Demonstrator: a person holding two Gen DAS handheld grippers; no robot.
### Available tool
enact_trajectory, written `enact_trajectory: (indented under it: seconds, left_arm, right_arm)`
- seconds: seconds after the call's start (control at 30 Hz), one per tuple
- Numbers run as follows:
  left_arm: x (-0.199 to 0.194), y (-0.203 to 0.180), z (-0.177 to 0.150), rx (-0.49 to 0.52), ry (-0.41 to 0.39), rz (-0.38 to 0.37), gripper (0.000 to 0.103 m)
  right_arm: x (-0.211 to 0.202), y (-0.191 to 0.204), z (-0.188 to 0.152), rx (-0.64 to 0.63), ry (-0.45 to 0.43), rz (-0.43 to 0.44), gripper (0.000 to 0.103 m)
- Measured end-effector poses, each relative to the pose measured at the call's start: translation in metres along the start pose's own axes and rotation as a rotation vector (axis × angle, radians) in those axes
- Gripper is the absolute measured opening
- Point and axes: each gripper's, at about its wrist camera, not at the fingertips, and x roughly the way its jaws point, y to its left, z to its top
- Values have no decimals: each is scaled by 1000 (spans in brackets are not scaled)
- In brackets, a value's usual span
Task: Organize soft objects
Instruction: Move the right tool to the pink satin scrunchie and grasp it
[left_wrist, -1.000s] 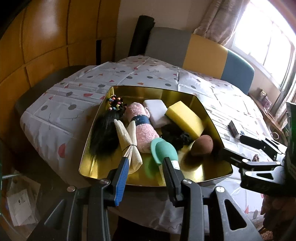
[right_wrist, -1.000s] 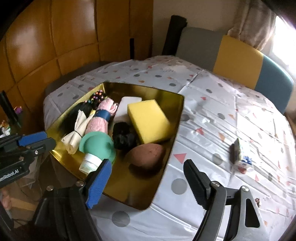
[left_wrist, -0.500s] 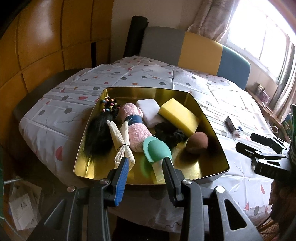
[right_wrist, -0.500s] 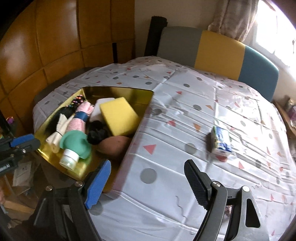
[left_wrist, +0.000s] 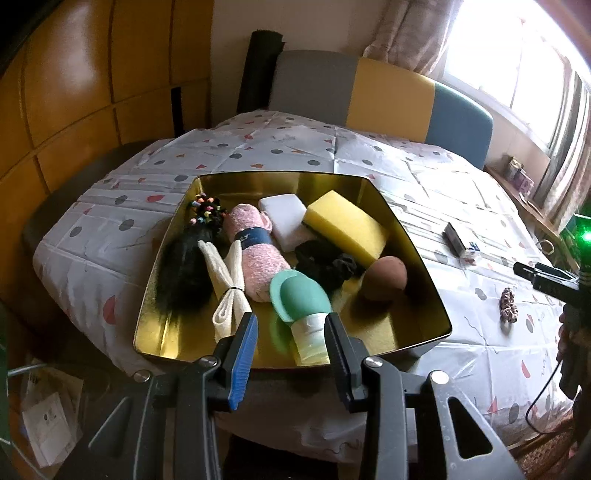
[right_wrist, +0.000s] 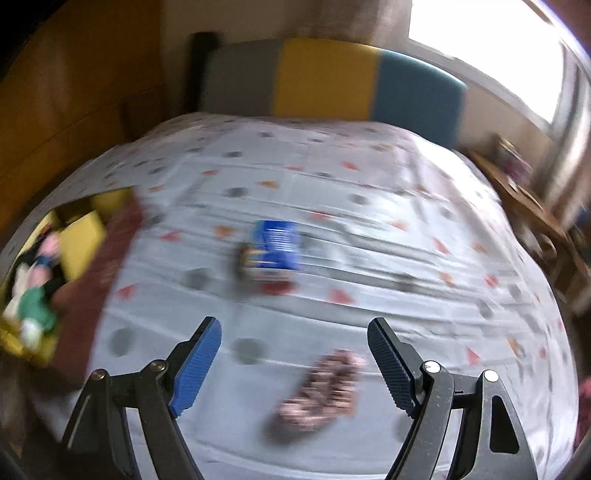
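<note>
A gold tray (left_wrist: 421, 266) on the table holds soft things: a black hairpiece (left_wrist: 183, 269), a cream cloth (left_wrist: 227, 284), a pink rolled towel (left_wrist: 253, 254), a white block (left_wrist: 284, 216), a yellow sponge (left_wrist: 347, 227), a black scrunchie (left_wrist: 323, 264), a brown puff (left_wrist: 384, 278) and a green squeeze bottle (left_wrist: 301, 299). My left gripper (left_wrist: 290, 332) is open and empty at the tray's near edge. A pink patterned scrunchie (right_wrist: 321, 391) lies on the cloth between the fingers of my open right gripper (right_wrist: 295, 343); it also shows in the left wrist view (left_wrist: 508, 306). The right wrist view is blurred.
A blue tissue packet (right_wrist: 275, 245) lies mid-table beyond the scrunchie; it also shows in the left wrist view (left_wrist: 460, 240). The tray (right_wrist: 48, 347) sits at the far left of the right wrist view. A grey, yellow and blue bench back (left_wrist: 376, 96) stands behind the table. Wood panels are on the left.
My right gripper has swung right, away from the tray, over the pink patterned scrunchie. My left gripper has drawn back a little from the tray. Both stay open.
</note>
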Motion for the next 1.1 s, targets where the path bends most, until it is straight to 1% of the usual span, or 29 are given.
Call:
enact_trajectory:
  seconds: [0.07, 0.13, 0.17, 0.27, 0.33, 0.43, 0.53, 0.67, 0.8, 0.9, 1.0, 1.07, 1.1]
  left_arm:
    - [0, -5, 1, 12, -2, -2, 37]
    - [-2, -10, 2, 27, -8, -5, 37]
    - [-2, -12, 2, 33, -9, -6, 37]
    - [-2, -20, 4, 53, -7, -17, 37]
    - [-2, -27, 5, 71, -7, -24, 37]
    - [-1, -38, 7, 96, -5, -42, 37]
    - [-3, -48, 7, 116, -9, -63, 37]
    - [-1, -61, 7, 149, -1, -86, 37]
    - [-1, -71, 8, 165, 4, -104, 37]
    - [0, -79, 10, 183, 6, -122, 37]
    - [-1, -90, 14, 205, 2, -146, 37]
    - [0, -99, 19, 220, -3, -169, 37]
    - [0, -103, 21, 226, -4, -179, 37]
  right_arm:
    - [6, -27, -7, 98, 3, -44, 82]
    - [14, -56, -11, 235, 41, -79, 82]
    - [15, -73, -12, 323, 42, -78, 82]
    - [17, -93, -16, 433, 49, -70, 82]
    - [18, -97, -18, 459, 60, -79, 82]
    - [17, -100, -19, 481, 63, -79, 82]
    - [21, -99, -21, 493, 87, -71, 82]
    - [28, -98, -27, 516, 132, -5, 82]
    - [35, -94, -30, 515, 165, 38, 82]
    - [46, -84, -31, 478, 214, 66, 82]
    - [58, -68, -28, 390, 245, 60, 82]
    - [69, -57, -28, 330, 282, 50, 79]
    - [74, -50, -27, 298, 292, 44, 73]
